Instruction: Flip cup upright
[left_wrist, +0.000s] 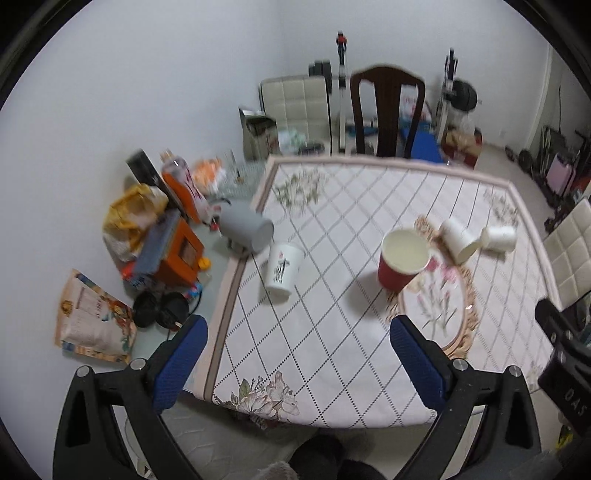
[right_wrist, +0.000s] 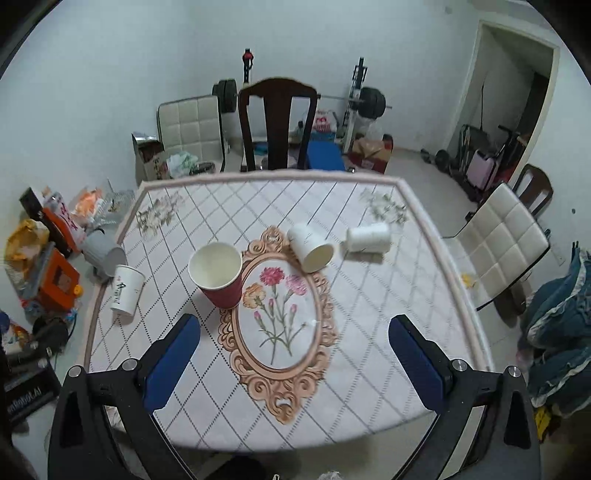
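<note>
Each gripper, the left gripper (left_wrist: 297, 360) and the right gripper (right_wrist: 293, 356), has two black plastic arms with round silver screws. The fingers (left_wrist: 184, 363) wear bumpy dark blue pads (right_wrist: 415, 360).

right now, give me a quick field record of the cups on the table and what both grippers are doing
surface: table with patterned cloth
upright cups: red cup, mouth up; printed white cup near the table's left edge
tipped cups: white cup on its side, mouth toward the camera; second white cup on its side further right
left gripper: open, empty, above the near table edge
right gripper: open, empty, over the floral medallion
contact: neither gripper touches a cup
remaining: two cups to stand up
</note>
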